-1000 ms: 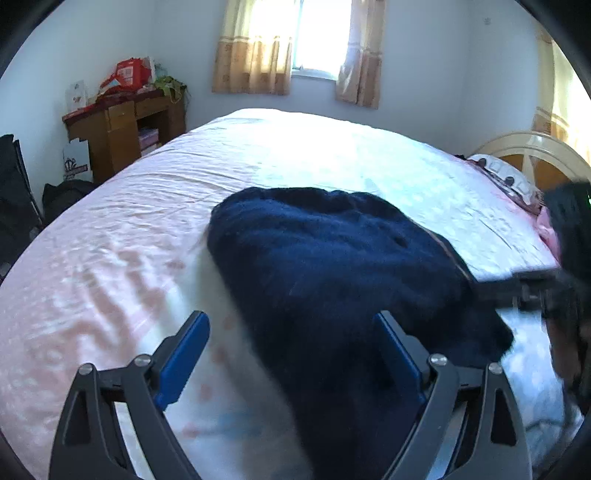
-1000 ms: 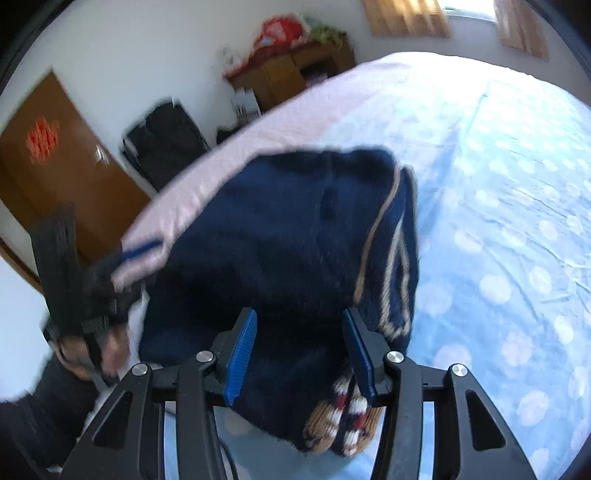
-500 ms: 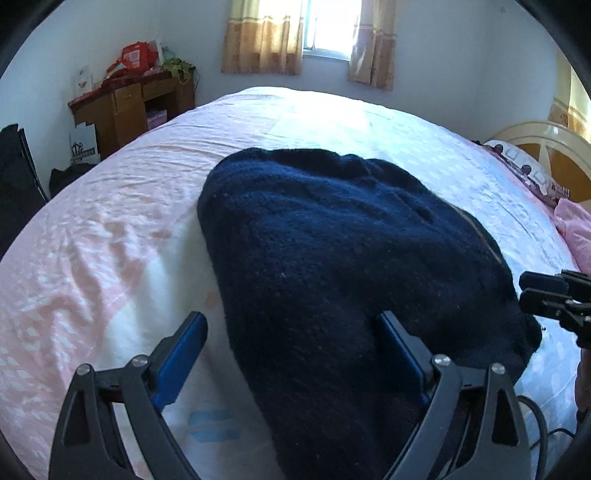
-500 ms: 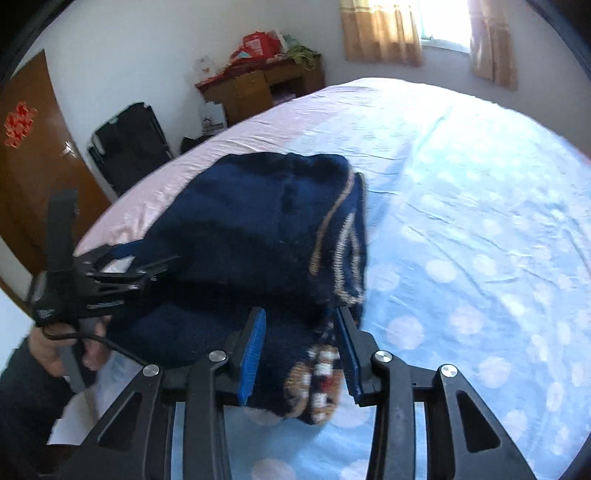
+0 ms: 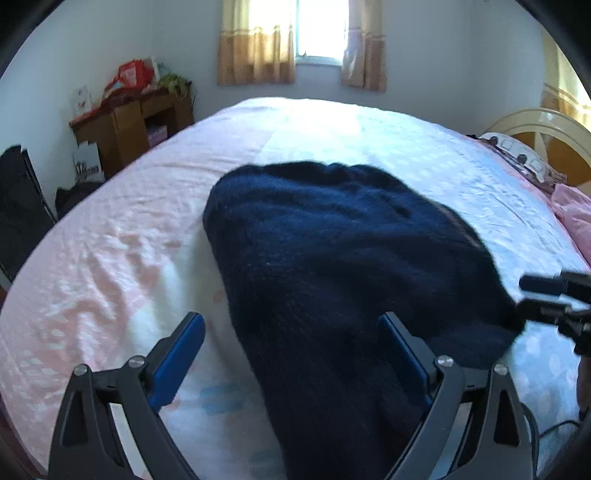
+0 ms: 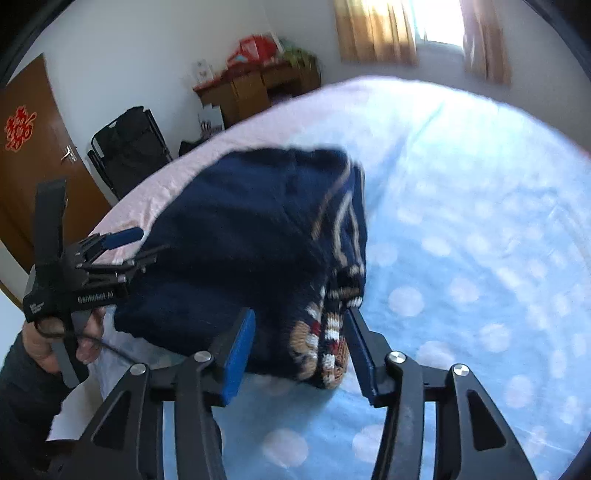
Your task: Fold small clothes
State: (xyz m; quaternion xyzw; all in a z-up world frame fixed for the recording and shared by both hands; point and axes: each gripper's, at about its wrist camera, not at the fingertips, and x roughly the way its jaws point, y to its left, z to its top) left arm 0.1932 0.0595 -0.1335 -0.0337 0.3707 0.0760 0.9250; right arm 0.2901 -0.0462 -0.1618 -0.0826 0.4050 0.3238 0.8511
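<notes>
Left gripper [image 5: 291, 350]: black frame, blue pads, jaws spread wide with nothing between them; one pad over the bedsheet, the other against the near edge of the garment. In the right wrist view it sits at the far left [image 6: 142, 245], held by a hand [image 6: 48, 339].
Sweater [image 5: 351, 277]: one navy knit, fuzzy, lying in a rounded folded heap in the middle of the bed [image 5: 110, 258]; tan stripes and a patterned brown, red and white cuff show at its near end [image 6: 325, 343].
Right gripper [image 6: 299, 343]: same build, jaws released and standing either side of the patterned cuff, not closed on it.
Bedsheet: pink at the left, pale blue with white dots at the right, lightly creased.
Around: one wooden desk [image 5: 129, 122] with red bags at the far left wall, one dark folded chair [image 6: 129, 151], one brown door [image 6: 29, 155], two tan curtains at the window [image 5: 317, 29], cream headboard [image 5: 546, 129] at the right.
</notes>
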